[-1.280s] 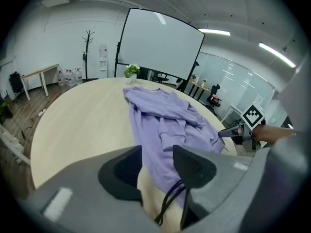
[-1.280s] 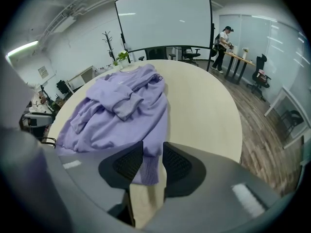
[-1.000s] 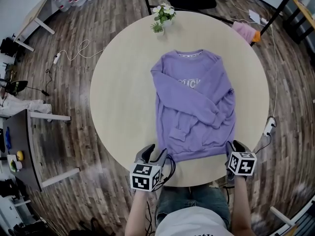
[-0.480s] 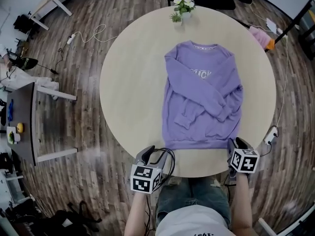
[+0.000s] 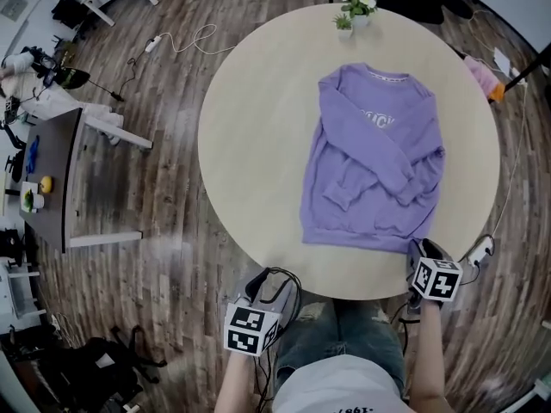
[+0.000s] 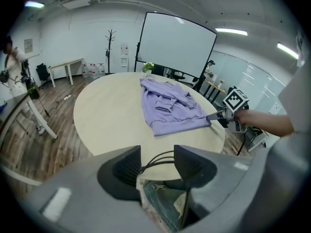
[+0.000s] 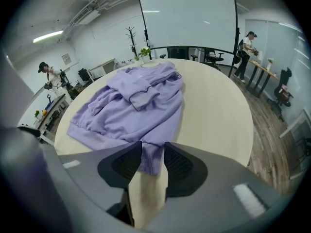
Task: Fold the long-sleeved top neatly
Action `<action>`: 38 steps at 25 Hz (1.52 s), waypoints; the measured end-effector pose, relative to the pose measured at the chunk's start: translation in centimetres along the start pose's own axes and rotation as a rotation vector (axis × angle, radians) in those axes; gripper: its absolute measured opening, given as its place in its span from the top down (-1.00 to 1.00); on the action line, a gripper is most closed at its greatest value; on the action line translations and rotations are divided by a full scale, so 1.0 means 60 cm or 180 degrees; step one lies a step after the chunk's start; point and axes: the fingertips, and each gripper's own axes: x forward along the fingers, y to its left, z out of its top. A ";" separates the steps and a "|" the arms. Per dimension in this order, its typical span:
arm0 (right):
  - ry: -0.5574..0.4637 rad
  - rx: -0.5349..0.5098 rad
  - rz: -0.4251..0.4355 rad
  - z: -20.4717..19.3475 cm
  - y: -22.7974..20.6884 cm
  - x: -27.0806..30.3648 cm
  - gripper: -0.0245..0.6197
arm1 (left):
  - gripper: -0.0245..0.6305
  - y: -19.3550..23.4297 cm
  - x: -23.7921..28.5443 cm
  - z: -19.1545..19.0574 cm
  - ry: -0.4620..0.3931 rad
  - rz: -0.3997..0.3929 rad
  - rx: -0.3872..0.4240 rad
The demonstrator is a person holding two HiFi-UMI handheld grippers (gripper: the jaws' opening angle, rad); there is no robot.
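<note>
Filling most of the head view, the round pale wooden table (image 5: 258,144) carries the lilac long-sleeved sweatshirt (image 5: 370,188), which lies flat on its right half with the neck away from the person and the ribbed hem (image 5: 357,237) along the near edge. Both sleeves (image 5: 392,157) are already crossed over the body.

The knit looks soft, thick and limp. It should be light to lift but will sag and crease wherever it is unsupported, and the loose sleeves are likely to slide off the body if the cloth is swung quickly. It is neither slippery nor fragile. The firmest places to take hold are the two hem corners, where the ribbing is doubled and gives the pads something to bite on.

The right gripper (image 7: 152,154) sits tilted steeply down at the hem's right corner. Its jaws have just been opening and stand partly apart, with the ribbed corner lying flat between them — touched by the pads, it seems, but not pinched.

The left gripper (image 6: 157,154) hangs off the table's near edge above the person's lap, well apart from the hem's left corner. Its jaws are apart with nothing in them, only its own black cable (image 6: 156,160) crossing the gap.
</note>
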 end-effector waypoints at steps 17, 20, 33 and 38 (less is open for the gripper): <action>-0.0050 0.0235 -0.0055 -0.007 -0.005 -0.001 0.38 | 0.28 0.012 0.168 0.067 0.0210 -0.0145 0.0166; -0.0024 0.0266 -0.0044 -0.013 -0.007 -0.002 0.38 | 0.28 0.013 0.182 0.063 0.0285 -0.0176 0.0116; 0.0156 0.0223 0.0007 -0.039 0.005 0.015 0.50 | 0.36 0.022 0.204 0.049 0.0464 -0.0123 0.0138; 0.0155 0.0211 0.0060 -0.041 0.013 0.013 0.68 | 0.48 0.008 0.205 0.050 0.0502 -0.0222 0.0251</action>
